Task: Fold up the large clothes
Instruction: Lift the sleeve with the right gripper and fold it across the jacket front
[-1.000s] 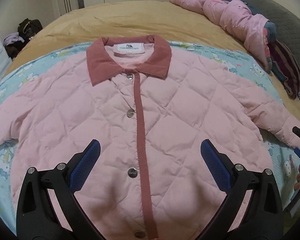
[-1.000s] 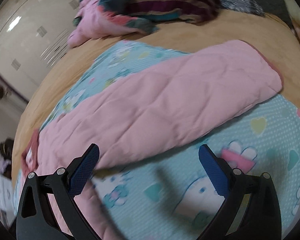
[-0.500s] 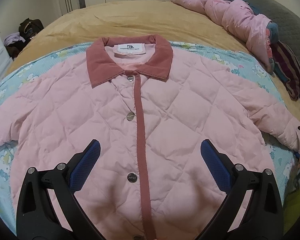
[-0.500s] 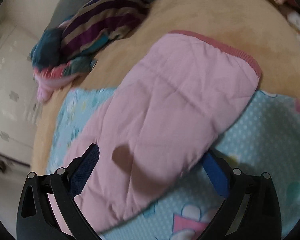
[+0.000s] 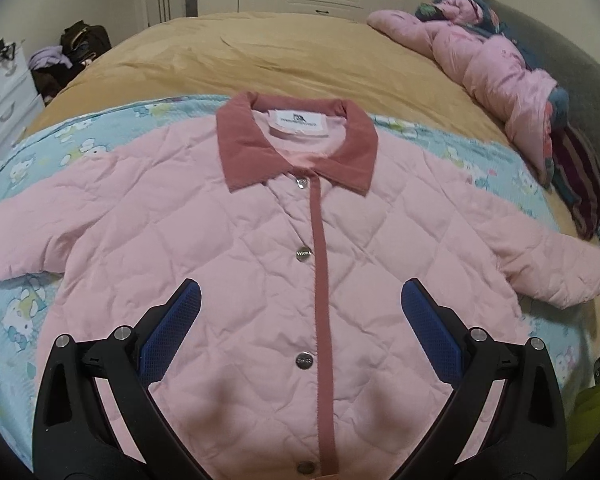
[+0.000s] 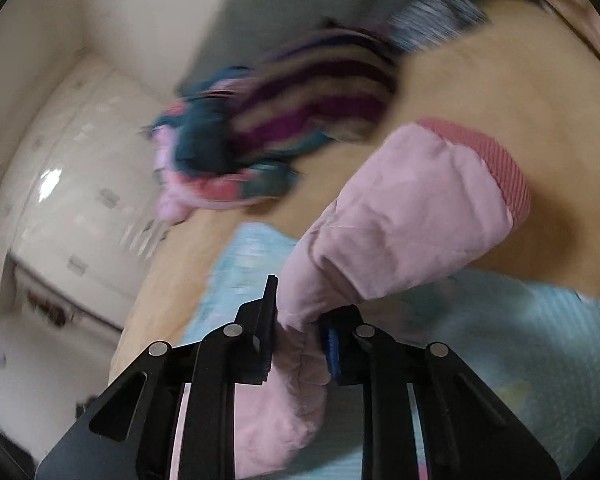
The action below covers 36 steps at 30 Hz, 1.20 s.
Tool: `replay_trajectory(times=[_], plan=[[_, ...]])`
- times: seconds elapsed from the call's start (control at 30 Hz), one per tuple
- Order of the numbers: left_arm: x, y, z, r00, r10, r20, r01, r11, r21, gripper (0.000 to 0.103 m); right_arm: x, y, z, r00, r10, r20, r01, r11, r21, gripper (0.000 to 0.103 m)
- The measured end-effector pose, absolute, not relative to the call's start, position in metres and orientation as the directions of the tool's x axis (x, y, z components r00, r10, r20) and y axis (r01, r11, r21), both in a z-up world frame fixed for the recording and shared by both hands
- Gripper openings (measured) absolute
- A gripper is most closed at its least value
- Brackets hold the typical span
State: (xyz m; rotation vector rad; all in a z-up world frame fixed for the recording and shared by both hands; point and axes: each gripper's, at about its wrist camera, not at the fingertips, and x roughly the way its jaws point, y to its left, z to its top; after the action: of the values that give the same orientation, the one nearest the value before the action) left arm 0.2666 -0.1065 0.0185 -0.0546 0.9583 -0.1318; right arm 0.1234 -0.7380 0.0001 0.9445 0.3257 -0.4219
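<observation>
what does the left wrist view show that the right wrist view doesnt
Only the left wrist view: the whole pink jacket spread flat, its collar, snaps, and the open left gripper above it. Only the right wrist view: the right gripper shut on the sleeve, its ribbed cuff lifted. Both: the blue printed sheet and striped clothes pile.

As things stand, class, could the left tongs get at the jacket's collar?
Probably yes. The left tongs hang open over the jacket front, and nothing lies between them and the collar; a forward reach should do.
</observation>
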Motion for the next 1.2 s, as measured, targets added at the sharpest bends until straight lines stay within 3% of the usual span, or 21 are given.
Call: replay_trajectory(times=[0.3,0.7,0.97,1.2], plan=[[0.269,-0.048,0.041,0.604,-0.169,-0.779,-0.005,0.976,-0.216,0.094,0.165,-0.654,0.104,0.953,-0.100,-0.285,0.255,0.773,0.581,0.018],[0.268,0.018,0.067,0.662,-0.161,-0.732,-0.099,0.950,-0.298,0.094,0.210,-0.551,0.170,0.980,0.077,-0.186,0.019,0.885,0.466,0.017],[0.271,0.040,0.074,0.676,-0.193,-0.711,-0.085,0.938,-0.336,0.094,0.237,-0.461,0.176,0.955,0.215,-0.205,-0.121,0.912,0.391,0.017],[0.274,0.061,0.067,0.672,-0.319,-0.669,-0.052,0.880,-0.472,0.094,0.258,-0.379,0.149,0.904,0.326,-0.277,-0.220,0.909,0.353,0.017]])
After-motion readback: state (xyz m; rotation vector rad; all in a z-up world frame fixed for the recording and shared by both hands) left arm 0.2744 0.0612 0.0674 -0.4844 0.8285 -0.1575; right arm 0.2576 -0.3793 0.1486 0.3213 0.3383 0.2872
